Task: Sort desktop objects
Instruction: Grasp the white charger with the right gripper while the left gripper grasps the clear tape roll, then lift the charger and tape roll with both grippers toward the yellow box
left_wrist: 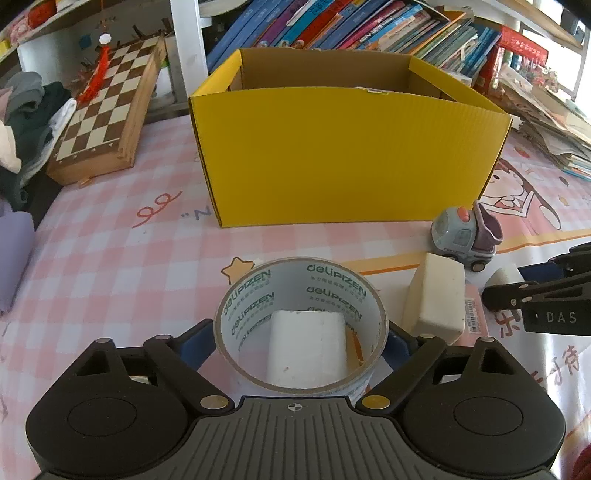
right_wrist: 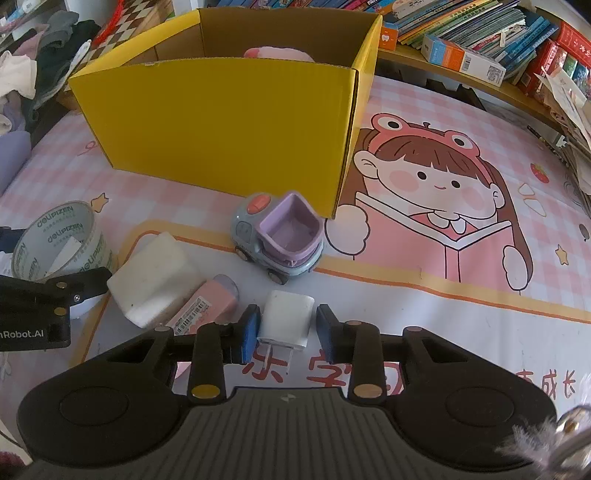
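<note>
A roll of clear tape [left_wrist: 258, 295] printed with green letters stands on its edge between the blue pads of my left gripper [left_wrist: 300, 343]. Both pads touch its sides, and a white piece shows inside the ring. In the right wrist view the same tape roll [right_wrist: 55, 236] is at the far left. My right gripper [right_wrist: 286, 326] straddles a white charger plug [right_wrist: 286, 317] lying on the mat. Its left pad is against the plug and a thin gap shows at the right pad. The yellow cardboard box [left_wrist: 347, 155] [right_wrist: 221, 125] stands open behind, with something pink [right_wrist: 277, 53] inside.
A white foam block [right_wrist: 155, 273] [left_wrist: 436, 299], a pink tube [right_wrist: 210, 302] and a grey-purple toy truck [right_wrist: 277, 236] [left_wrist: 465, 232] lie between the grippers and the box. A chessboard [left_wrist: 107, 110] and a clothes pile [left_wrist: 26, 122] sit far left; book stacks [left_wrist: 369, 26] line the back.
</note>
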Demonstrator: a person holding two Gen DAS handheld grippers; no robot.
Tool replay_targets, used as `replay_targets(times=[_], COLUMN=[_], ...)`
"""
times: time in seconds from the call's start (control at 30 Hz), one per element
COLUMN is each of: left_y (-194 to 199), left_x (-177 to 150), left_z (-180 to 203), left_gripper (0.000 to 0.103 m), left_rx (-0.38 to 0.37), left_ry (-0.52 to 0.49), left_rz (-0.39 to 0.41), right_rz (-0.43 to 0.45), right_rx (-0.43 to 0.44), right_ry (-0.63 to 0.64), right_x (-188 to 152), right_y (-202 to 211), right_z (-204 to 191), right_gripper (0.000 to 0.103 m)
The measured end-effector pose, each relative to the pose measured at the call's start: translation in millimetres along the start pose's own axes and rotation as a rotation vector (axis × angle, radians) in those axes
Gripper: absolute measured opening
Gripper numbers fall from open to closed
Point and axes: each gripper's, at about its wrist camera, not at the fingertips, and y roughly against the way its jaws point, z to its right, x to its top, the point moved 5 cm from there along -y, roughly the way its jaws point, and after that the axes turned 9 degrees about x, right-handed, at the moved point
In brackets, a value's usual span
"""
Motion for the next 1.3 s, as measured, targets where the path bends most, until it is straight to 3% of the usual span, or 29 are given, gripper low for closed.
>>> replay_targets(times=[0.13,0.37,1.3], left_y=[0.7,4.5,76.7], left_x=[-0.3,-0.2,24.6], left_z=[-0.6,-1.3,-29.1], left_gripper=[0.085,0.084,0.084], left_rx=[-0.013,-0.020,-0.055], left_ry=[0.007,-0.001,0.084], left_rz=[0.000,0.016,0.251], right_rz=[-0.003,-0.003,0.113], right_rx=[-0.004,-0.002,-0.039], right_ry=[-0.004,-0.005,-0.015], right_x=[-1.1,-2.2,-16.6], right_y=[0.6,1.7,63.9], right_z=[-0.2,-0.6,-17.2], right_gripper=[0.032,0.027,0.027])
